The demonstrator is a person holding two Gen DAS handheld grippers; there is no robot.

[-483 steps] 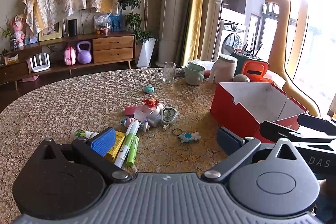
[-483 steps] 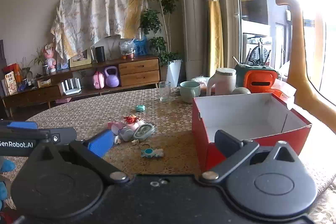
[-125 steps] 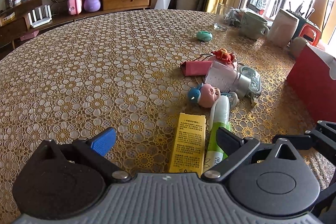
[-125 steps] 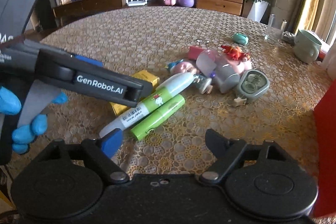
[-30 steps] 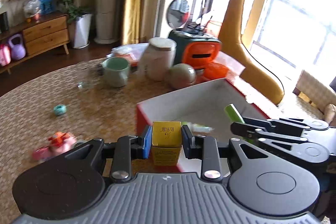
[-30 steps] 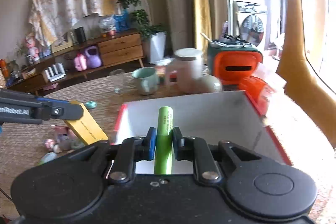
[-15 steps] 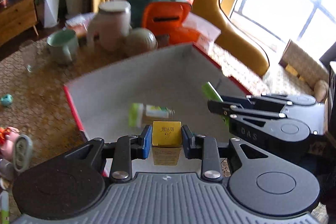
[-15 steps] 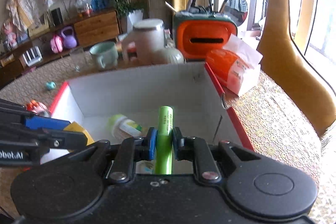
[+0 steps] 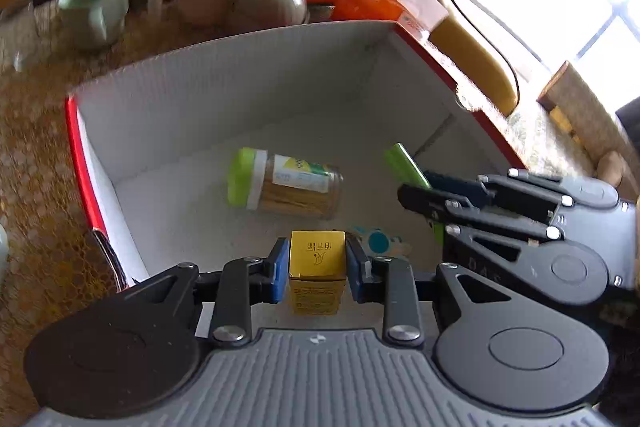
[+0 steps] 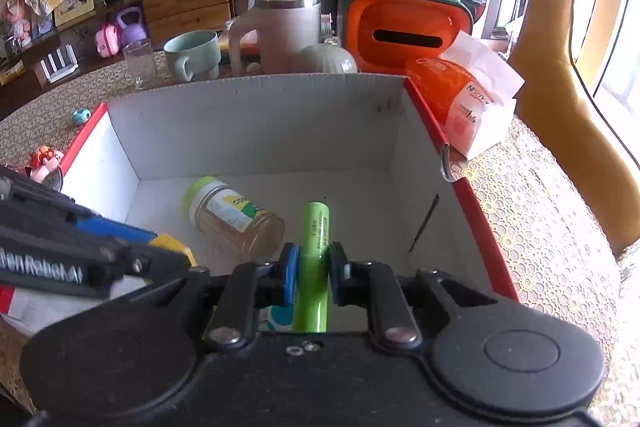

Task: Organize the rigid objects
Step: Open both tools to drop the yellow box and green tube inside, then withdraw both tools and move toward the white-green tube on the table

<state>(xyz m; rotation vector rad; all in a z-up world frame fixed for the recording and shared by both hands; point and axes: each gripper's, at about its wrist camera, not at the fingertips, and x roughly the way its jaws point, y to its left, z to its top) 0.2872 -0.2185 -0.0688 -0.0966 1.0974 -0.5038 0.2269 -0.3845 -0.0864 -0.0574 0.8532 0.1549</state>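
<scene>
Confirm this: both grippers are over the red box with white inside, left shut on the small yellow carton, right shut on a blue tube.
Not quite: the tube is green, not blue. The right wrist view shows the right gripper shut on a green tube. The left gripper does hold the small yellow carton over the red box.

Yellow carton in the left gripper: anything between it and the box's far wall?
Yes. In the left wrist view a green-capped jar lies on its side on the box floor, between the yellow carton and the far wall.
</scene>
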